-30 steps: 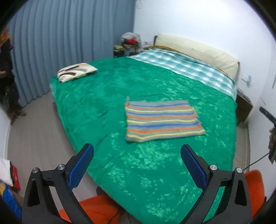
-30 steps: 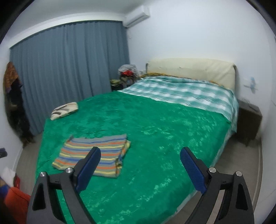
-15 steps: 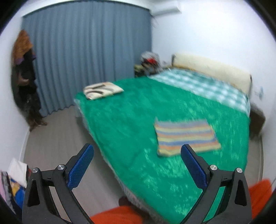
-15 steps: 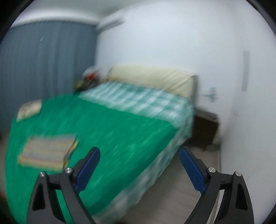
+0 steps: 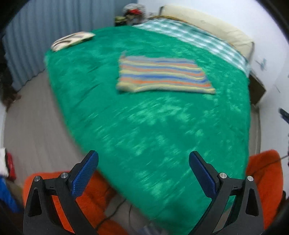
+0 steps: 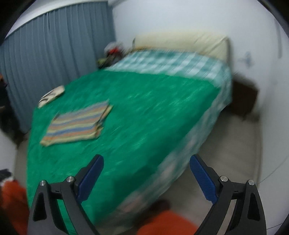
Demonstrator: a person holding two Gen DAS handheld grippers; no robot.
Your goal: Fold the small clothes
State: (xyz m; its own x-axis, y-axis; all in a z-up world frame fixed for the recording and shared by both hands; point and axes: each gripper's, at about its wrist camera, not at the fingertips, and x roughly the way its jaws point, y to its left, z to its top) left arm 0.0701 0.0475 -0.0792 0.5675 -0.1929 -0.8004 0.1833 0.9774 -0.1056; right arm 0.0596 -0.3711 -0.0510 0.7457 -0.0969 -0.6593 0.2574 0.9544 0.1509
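Bed (image 5: 162, 126): large, covered by a bright green plush blanket (image 6: 144, 112); a green-and-white checked sheet (image 5: 198, 38) shows at the head end, with a long cream pillow (image 5: 207, 21) against the white wall.

Striped garment (image 5: 162, 74): folded into a flat rectangle, bands of orange, blue, yellow and grey. It lies on the green blanket, roughly mid-bed, well apart from both tools. In the right wrist view it (image 6: 77, 124) sits toward the left side of the bed, with layered edges showing at its right end.

Small patterned cushion (image 5: 72, 39): cream with dark markings, near the far corner of the bed on the curtain side, well apart from the garment.

Left tool (image 5: 143, 159): jaws spread wide, blue pads (image 5: 84, 173) facing each other, nothing between them. It hangs over the foot of the bed.

Right tool (image 6: 146, 162): likewise spread wide and holding nothing, above the bed's near corner and the pale floor (image 6: 225, 144).

Curtain (image 6: 45, 59): grey-blue, pleated, covering the far wall.

Other items: a dark bedside cabinet (image 6: 243, 97) by the wall; a heap of mixed things (image 5: 131, 12) beyond the head of the bed (too blurred to identify); something orange and fuzzy (image 5: 261, 180) low beside the bed.
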